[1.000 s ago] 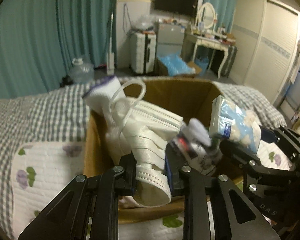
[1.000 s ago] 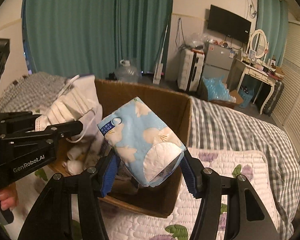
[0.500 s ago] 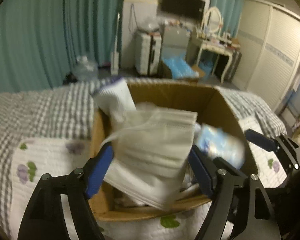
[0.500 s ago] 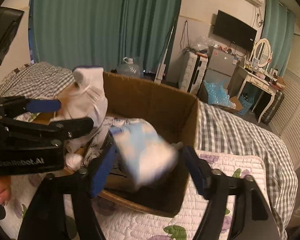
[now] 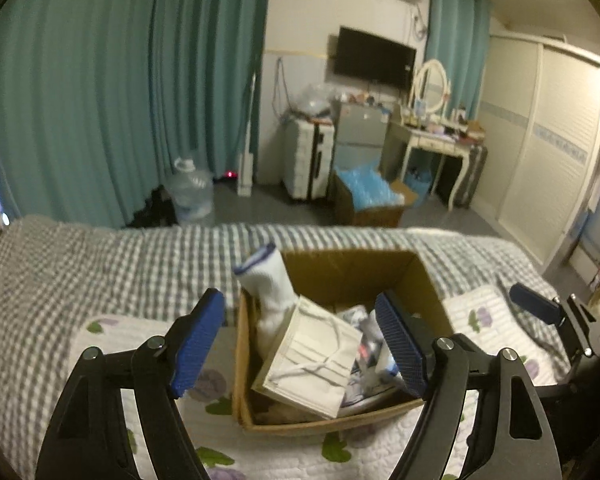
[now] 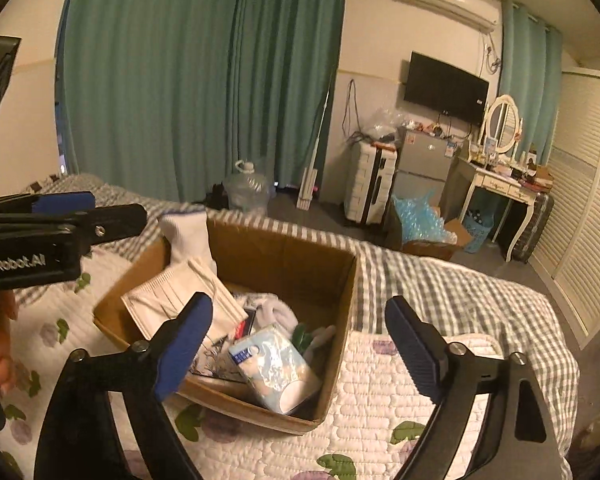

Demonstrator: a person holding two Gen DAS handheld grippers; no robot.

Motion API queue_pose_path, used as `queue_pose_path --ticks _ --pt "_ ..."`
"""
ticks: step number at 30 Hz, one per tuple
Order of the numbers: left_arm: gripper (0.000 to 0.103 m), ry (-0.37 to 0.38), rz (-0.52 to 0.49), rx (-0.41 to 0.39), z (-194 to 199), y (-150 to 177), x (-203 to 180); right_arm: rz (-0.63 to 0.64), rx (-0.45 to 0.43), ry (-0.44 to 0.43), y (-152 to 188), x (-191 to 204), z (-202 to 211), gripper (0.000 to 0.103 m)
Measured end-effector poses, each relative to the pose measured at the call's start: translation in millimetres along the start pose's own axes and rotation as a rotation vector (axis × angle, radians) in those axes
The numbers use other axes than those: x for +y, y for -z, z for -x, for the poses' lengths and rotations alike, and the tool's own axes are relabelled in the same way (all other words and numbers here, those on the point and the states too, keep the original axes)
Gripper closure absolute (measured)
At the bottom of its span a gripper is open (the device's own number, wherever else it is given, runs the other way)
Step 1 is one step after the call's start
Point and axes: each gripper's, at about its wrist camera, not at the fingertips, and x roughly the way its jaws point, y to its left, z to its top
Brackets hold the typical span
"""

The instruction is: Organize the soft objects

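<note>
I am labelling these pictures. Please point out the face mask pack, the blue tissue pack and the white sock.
face mask pack (image 5: 312,364): left wrist view, its flat front.
blue tissue pack (image 6: 272,364): right wrist view, its upper face.
white sock (image 6: 188,236): right wrist view, its leg part.

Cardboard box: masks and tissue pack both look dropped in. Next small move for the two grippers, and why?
Probably lift both clear of the cardboard box and look for the next soft item. The masks lean on the sock inside, and the tissue pack lies in the near corner. The left gripper is open; the right gripper's jaws are opening, with nothing between them.
</note>
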Motion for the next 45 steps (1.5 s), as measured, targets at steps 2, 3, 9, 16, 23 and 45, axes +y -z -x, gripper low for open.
queue_pose_path --ticks 2,3,9,16,23,45 --pt "0.024 -0.009 -0.008 -0.031 15.5 -4.3 -1.0 0.0 -0.011 0.004 -4.5 1.0 8.3 0.012" --pt "0.024 -0.019 -0.016 -0.044 22.6 -6.1 -1.8 0.001 -0.017 0.006 -6.9 1.1 12.3 0.012" --pt "0.023 -0.043 -0.027 -0.112 62.7 -10.1 -5.0 0.003 -0.082 0.017 -15.7 1.7 55.8 0.005" --pt "0.023 -0.034 -0.031 -0.179 112.4 -5.7 -9.0 0.005 -0.146 0.024 -17.1 1.0 107.7 0.0" --pt "0.023 -0.052 -0.05 -0.258 148.1 1.8 -7.4 -0.021 -0.17 0.015 -8.8 -1.4 138.9 0.0" --pt "0.023 -0.133 -0.081 -0.247 116.6 87.4 -9.8 -0.019 -0.105 0.002 51.5 14.3 127.4 0.0"
